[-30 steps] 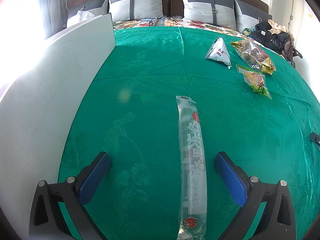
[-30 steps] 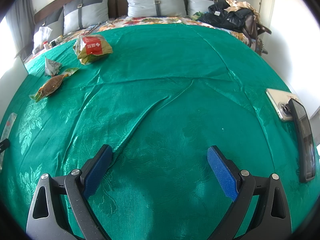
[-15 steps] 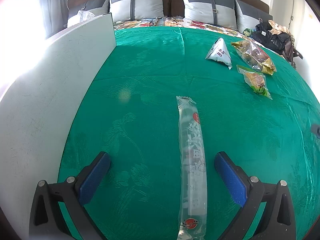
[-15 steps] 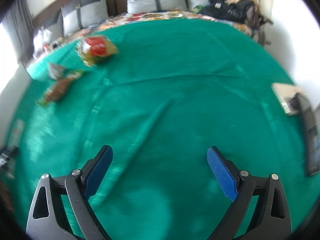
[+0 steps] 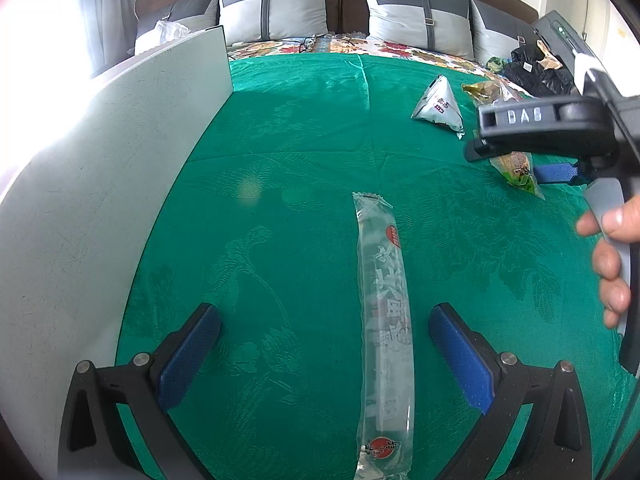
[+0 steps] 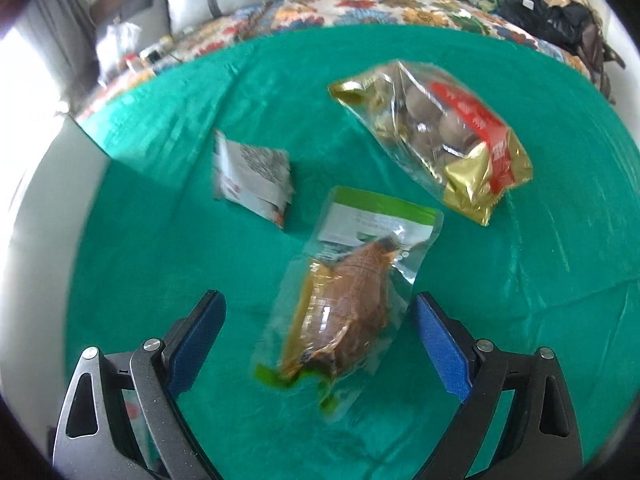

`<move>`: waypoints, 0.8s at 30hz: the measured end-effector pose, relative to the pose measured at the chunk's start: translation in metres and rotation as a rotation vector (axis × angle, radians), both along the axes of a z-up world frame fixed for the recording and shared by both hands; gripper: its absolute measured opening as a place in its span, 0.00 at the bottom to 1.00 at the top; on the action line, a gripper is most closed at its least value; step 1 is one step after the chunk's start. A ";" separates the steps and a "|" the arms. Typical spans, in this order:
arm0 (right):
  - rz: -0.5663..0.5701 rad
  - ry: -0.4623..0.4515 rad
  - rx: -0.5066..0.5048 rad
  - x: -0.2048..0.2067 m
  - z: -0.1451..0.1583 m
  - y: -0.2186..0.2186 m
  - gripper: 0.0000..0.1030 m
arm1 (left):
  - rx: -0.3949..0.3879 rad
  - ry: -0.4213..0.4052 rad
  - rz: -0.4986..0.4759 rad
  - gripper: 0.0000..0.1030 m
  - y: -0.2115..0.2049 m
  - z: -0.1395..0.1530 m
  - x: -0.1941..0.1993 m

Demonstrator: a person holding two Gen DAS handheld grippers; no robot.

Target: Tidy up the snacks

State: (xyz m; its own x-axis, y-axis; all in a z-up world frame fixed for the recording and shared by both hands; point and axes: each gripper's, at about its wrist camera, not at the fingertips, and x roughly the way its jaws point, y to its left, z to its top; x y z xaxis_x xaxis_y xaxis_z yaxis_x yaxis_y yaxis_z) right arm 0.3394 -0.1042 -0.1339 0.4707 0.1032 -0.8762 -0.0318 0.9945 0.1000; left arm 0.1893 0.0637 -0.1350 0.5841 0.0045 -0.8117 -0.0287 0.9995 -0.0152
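Since a second ago the right gripper (image 6: 318, 336) has swung from bare cloth on the far side of the bed over to the snacks, and its black body now fills the right of the left wrist view, gripped by the person's hand (image 5: 612, 264). Its blue-padded jaws stand wide apart, straddling a clear vacuum pouch (image 6: 348, 300) with a green header and a brown, lumpy piece of food inside; whether the pads touch the film cannot be told, the picture being blurred. Just beyond lie a small white foil packet (image 6: 252, 176), pyramid-shaped in the left wrist view, and a crinkly gold-and-red bag (image 6: 436, 136) of round brown pieces — each apart from the others.

The left gripper (image 5: 324, 356) has not shifted: jaws spread wide, holding nothing, low over the green damask cloth (image 5: 304, 128) with its woven flower pattern. A long, narrow transparent sleeve (image 5: 382, 320) printed with white characters and red seals lies flat between the pads, nearer the right one, touching neither. A smooth white board (image 5: 100, 184) stands along the cloth's left edge.
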 end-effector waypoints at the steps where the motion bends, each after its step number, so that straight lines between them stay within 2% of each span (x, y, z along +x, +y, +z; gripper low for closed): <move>1: -0.007 -0.013 -0.037 -0.004 0.003 -0.001 0.73 | 0.000 0.000 0.000 1.00 0.000 0.000 0.000; 2: -0.001 -0.028 -0.068 -0.008 0.005 0.001 0.61 | -0.001 0.000 0.001 1.00 0.000 0.000 0.000; 5: 0.053 -0.035 -0.086 -0.023 0.006 -0.005 0.52 | 0.000 0.000 0.001 1.00 0.000 0.000 0.001; 10: 0.084 -0.034 -0.041 -0.063 0.004 -0.029 0.51 | -0.001 -0.001 0.001 1.00 0.000 0.000 0.002; 18: 0.098 -0.108 -0.042 -0.145 -0.007 -0.052 0.51 | -0.001 -0.001 0.000 1.00 0.001 0.000 0.002; 21: 0.089 -0.113 -0.010 -0.175 -0.008 -0.062 0.51 | -0.001 0.011 -0.018 1.00 0.000 0.000 0.000; 23: 0.073 -0.101 0.046 -0.190 -0.007 -0.072 0.51 | -0.003 0.044 -0.047 0.95 -0.002 0.002 -0.004; 24: 0.065 -0.092 0.071 -0.194 -0.007 -0.077 0.51 | -0.006 0.040 -0.061 0.77 -0.004 0.006 -0.008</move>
